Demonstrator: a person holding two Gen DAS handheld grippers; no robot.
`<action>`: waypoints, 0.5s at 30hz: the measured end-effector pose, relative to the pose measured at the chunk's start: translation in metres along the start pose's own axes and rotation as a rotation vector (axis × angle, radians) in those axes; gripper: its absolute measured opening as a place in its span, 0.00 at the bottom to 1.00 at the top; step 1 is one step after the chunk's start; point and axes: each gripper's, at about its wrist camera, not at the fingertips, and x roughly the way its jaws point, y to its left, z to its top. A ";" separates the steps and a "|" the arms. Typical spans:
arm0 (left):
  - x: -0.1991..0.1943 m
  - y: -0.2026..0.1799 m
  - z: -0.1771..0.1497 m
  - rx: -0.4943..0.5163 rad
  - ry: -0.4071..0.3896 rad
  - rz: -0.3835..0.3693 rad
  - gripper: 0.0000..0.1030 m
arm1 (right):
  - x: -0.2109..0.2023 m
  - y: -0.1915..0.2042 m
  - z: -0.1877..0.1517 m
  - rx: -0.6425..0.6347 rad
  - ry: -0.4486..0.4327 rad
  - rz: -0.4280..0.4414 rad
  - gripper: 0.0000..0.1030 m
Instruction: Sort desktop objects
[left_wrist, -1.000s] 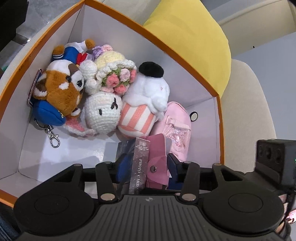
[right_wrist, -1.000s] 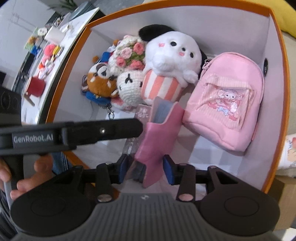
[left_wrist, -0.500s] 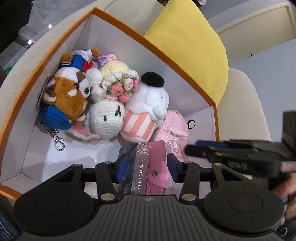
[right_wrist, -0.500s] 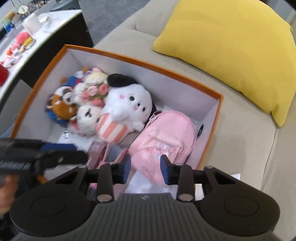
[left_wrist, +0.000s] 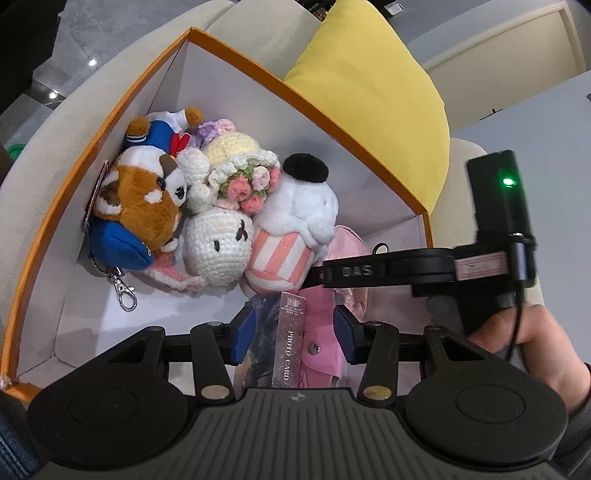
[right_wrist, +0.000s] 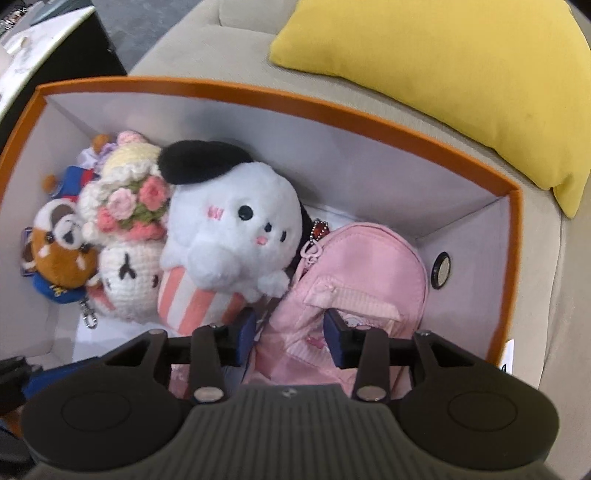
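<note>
The photo card pack (left_wrist: 289, 339) and the pink snap wallet (left_wrist: 320, 345) stood side by side between the fingers of the left gripper (left_wrist: 294, 330), which pressed on the pair and held it just above the near end of the orange storage box (left_wrist: 236, 55). The box sat on a beige sofa (right_wrist: 192, 48) beside a yellow cushion (right_wrist: 461, 66).

Already inside the box were 5 soft items. The white plush dog with a black beret (right_wrist: 236, 229), seated in a striped cup, occupied the middle. The pink mini backpack (right_wrist: 362, 280) lay touching its right side. The crocheted white bear head (right_wrist: 127, 280), the crocheted flower bouquet doll (right_wrist: 129, 199) and the red panda keychain plush (right_wrist: 61, 254) were packed against the left wall.

The right gripper (right_wrist: 290, 334) hovered over the backpack flap. Its fingers were opening, and they gripped nothing, though the backpack showed in the gap behind them.

Judged from this layout, sorting was well advanced. The 2 held items remained to be released onto the bare box floor near the front. A bench (right_wrist: 33, 40) at the upper left was too blurred to tell whether more items remained.
</note>
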 end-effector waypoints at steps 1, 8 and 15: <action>0.000 0.000 0.000 0.000 0.001 -0.003 0.51 | 0.004 0.001 0.001 0.002 0.008 -0.010 0.43; 0.000 0.000 0.001 0.003 0.009 -0.011 0.51 | 0.014 0.002 -0.002 0.000 -0.007 -0.050 0.36; 0.001 -0.001 0.001 0.006 0.011 0.003 0.51 | -0.015 -0.025 -0.008 0.019 -0.041 0.056 0.19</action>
